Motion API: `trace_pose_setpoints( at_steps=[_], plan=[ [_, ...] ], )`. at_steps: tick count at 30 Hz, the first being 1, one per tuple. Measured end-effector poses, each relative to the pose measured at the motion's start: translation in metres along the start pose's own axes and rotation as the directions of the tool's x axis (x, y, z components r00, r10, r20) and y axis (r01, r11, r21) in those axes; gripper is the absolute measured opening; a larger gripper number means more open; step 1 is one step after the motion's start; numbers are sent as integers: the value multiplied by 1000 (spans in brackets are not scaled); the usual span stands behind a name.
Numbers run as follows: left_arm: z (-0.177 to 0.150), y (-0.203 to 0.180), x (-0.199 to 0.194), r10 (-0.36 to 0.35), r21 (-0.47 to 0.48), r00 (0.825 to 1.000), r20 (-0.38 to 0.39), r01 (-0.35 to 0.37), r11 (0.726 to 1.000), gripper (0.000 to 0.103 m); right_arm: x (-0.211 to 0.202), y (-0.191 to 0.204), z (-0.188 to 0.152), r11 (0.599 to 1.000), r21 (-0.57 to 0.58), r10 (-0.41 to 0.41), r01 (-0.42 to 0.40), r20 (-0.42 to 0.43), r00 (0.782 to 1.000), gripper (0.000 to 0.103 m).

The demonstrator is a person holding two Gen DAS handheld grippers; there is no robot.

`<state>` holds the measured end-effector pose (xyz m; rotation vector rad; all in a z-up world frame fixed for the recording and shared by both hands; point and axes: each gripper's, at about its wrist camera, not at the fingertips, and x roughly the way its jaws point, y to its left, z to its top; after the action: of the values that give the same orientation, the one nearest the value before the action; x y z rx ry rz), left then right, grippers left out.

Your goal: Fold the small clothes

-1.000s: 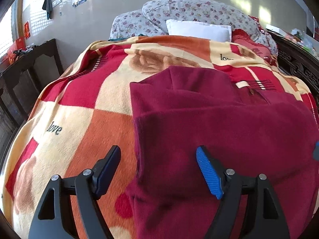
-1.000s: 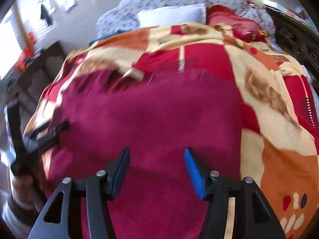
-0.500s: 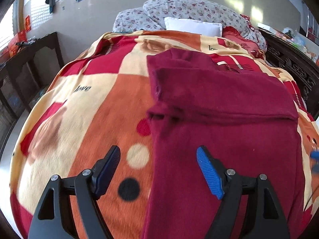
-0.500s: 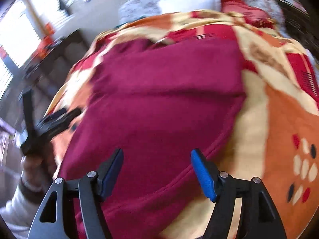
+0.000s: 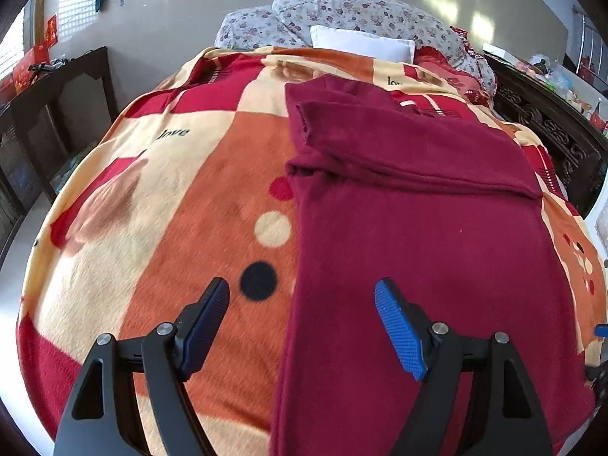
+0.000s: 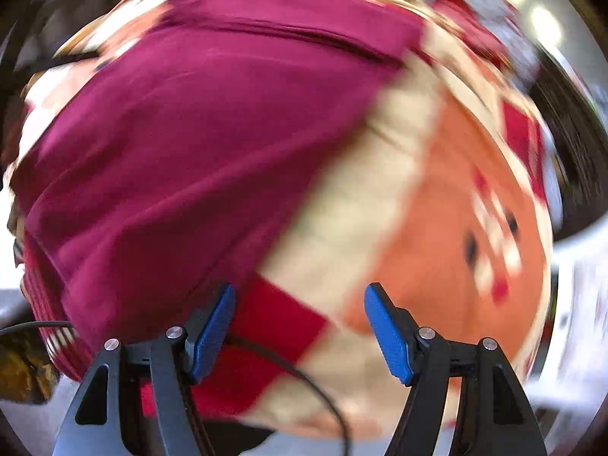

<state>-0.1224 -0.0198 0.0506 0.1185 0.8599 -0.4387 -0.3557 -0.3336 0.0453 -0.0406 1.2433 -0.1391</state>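
A dark red garment [image 5: 418, 235] lies spread flat on a bed, on top of a patterned blanket [image 5: 171, 209] of orange, cream and red blocks with dots and the word "love". Its far part is folded over itself, making a straight fold line across the cloth from left to right, with a smaller folded piece beyond that toward the pillows. Its left edge runs in a nearly straight line from near to far, and its near end hangs over the near edge of the bed.

The left gripper [image 5: 302, 326] hovers above the near left edge of the garment with its fingers spread wide and nothing between them; the left finger is over the blanket, the right finger over the red cloth.

In the blurred right wrist view the same garment [image 6: 197, 133] fills the left and far part, with the blanket [image 6: 437, 209] to its right. The right gripper [image 6: 300, 326] is also wide open and holds nothing, sitting over the blanket just beside the garment's near right edge. A thin black cable [image 6: 304, 376] crosses below it.

At the far end of the bed lie a white pillow [image 5: 363, 43] and a flowered quilt [image 5: 361, 11]. Dark wooden furniture [image 5: 49, 106] stands at the far left.
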Motion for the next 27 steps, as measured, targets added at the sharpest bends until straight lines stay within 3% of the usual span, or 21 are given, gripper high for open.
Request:
trace_pose_setpoints(
  at_steps=[2, 4, 7, 8, 10, 11, 14, 15, 16, 17, 19, 21, 23, 25, 27],
  plan=[
    [-4, 3, -2, -11, -9, 1000, -3, 11, 1000, 78, -5, -25, -13, 979, 153, 127, -136, 63, 990, 75],
    [-9, 4, -6, -19, -15, 1000, -9, 19, 1000, 78, -6, -35, -17, 944, 249, 192, -219, 126, 973, 76],
    [-16, 8, -12, -31, -23, 999, -18, 30, 999, 78, -10, -32, -18, 899, 286, 277, -331, 214, 937, 79],
    [-18, 10, -14, -32, -23, 999, -22, 32, 999, 78, -8, -31, -17, 866, 301, 335, -400, 245, 910, 81],
    [-23, 10, -16, -25, -13, 999, -26, 25, 1000, 78, -3, -16, -13, 825, 305, 408, -476, 263, 874, 85],
    [-25, 10, -17, -18, -6, 999, -27, 18, 1000, 79, 3, -5, -11, 819, 297, 427, -492, 258, 867, 86],
    [-32, 9, -14, -11, -4, 999, -43, 11, 1000, 79, 21, 16, -1, 854, 273, 385, -443, 242, 891, 84],
    [-34, 8, -13, -16, -8, 999, -50, 15, 1000, 79, 16, 22, -2, 866, 254, 368, -431, 261, 893, 61],
    [-36, 8, -12, -19, -12, 998, -59, 18, 1000, 79, 14, 25, 0, 877, 236, 360, -418, 253, 898, 17],
    [-37, 7, -12, -20, -12, 998, -61, 19, 1000, 79, 10, 26, 0, 876, 225, 372, -428, 251, 894, 10],
    [-40, 6, -13, -11, -4, 998, -62, 11, 1000, 79, -1, 23, -2, 878, 181, 384, -444, 288, 877, 10],
    [-44, 5, -16, 2, 6, 998, -63, -2, 1000, 79, -15, 26, -10, 906, 130, 350, -403, 305, 886, 10],
    [-47, 7, -19, 15, 6, 998, -55, -15, 1000, 79, -8, 19, -15, 894, 175, 351, -412, 298, 888, 9],
    [-51, 11, -21, 27, -10, 998, -54, -27, 1000, 79, 10, 18, -16, 904, 205, 320, -375, 256, 912, 10],
    [-52, 15, -21, 29, -18, 998, -64, -30, 999, 79, 16, 19, -19, 892, 221, 336, -395, 263, 905, 10]
  ],
)
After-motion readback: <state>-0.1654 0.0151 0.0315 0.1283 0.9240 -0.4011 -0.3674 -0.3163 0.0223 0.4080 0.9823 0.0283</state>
